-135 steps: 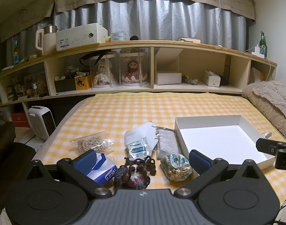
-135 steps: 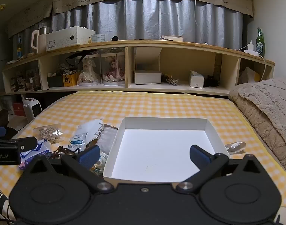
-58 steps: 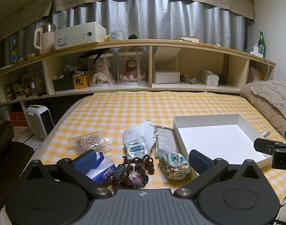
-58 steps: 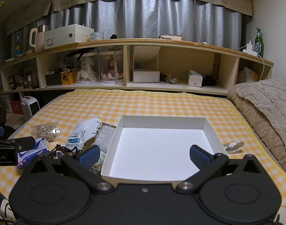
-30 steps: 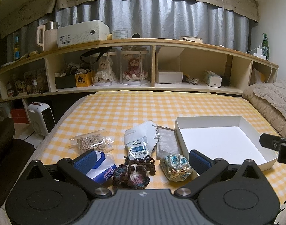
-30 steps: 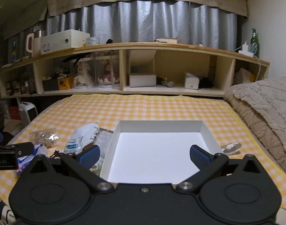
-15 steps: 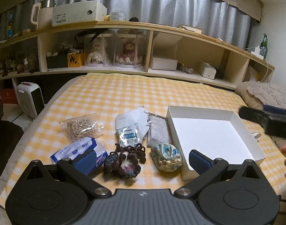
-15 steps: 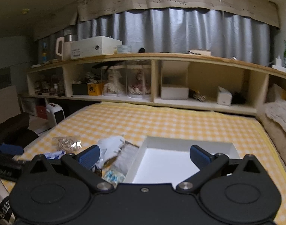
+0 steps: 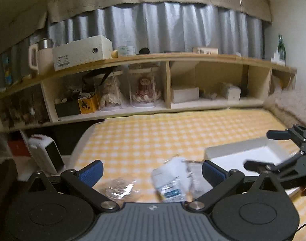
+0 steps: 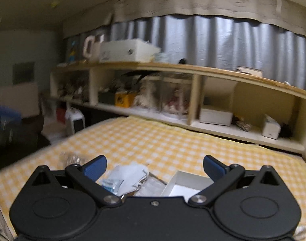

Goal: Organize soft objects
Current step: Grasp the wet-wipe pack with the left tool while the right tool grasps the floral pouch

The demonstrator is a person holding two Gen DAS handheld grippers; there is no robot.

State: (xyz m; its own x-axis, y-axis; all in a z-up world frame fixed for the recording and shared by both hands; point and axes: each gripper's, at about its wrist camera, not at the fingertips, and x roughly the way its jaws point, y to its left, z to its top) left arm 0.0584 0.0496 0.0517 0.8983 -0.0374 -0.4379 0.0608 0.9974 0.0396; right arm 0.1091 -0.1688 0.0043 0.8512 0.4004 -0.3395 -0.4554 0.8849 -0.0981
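- Where the left wrist view looks forward, the left gripper (image 9: 152, 169) stands with its blue-padded jaws spread wide and nothing between them, above a yellow checked cloth (image 9: 163, 132).
- Between those jaws and just beyond them lies a white mask and packet bundle (image 9: 171, 178), blurred, with a clear plastic bag (image 9: 119, 188) to its left on the cloth.
- Right of the bundle sits a white box (image 9: 233, 152), its inside bare as far as it shows.
- Over the box's right part hangs the right gripper (image 9: 273, 150), seen from the side with its two black fingers apart.
- Behind the cloth runs a wooden shelf (image 9: 167, 58) with two dolls in clear cases, and a small white heater (image 9: 46, 154) stands at the left on the floor.
- Other small soft items cannot be made out; the gripper body hides the near cloth.

- Seen from the right wrist view, the right gripper (image 10: 155, 165) also has its jaws wide apart and holds nothing.
- Below and between the jaws lie the white mask and packet bundle (image 10: 127, 177) and, just right of it, a corner of the white box (image 10: 183, 180).
- A clear plastic bag (image 10: 72, 158) lies at the left on the yellow checked cloth (image 10: 173, 142), near the left fingertip.
- Beyond stand the wooden shelf (image 10: 193, 70) and the heater (image 10: 75, 123), both blurred.
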